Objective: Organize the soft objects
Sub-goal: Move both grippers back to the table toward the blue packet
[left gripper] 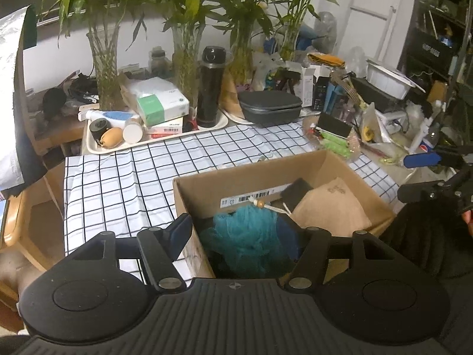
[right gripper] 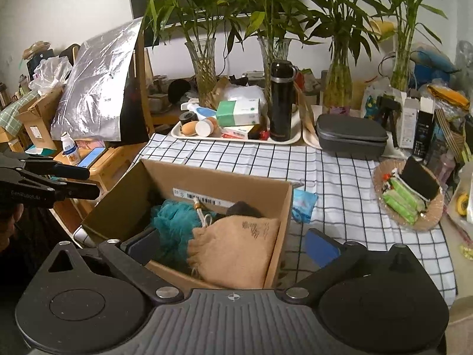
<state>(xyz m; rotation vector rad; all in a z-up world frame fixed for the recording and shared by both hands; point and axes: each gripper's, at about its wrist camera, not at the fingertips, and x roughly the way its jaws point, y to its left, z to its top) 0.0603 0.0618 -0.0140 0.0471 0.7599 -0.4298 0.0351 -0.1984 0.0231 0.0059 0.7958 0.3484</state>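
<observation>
Teal pouf (right gripper: 174,222), tan pouch (right gripper: 236,251), black-on-white checked tablecloth (right gripper: 340,183).

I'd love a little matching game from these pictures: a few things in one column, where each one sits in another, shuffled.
Things:
1. teal mesh pouf
2. black flask
3. light blue packet
4. green packs

Places:
A. woven plate
B. on the checked cloth beside the box
C. inside the cardboard box
D. white tray

Pairs: 1-C, 2-D, 3-B, 4-A
</observation>
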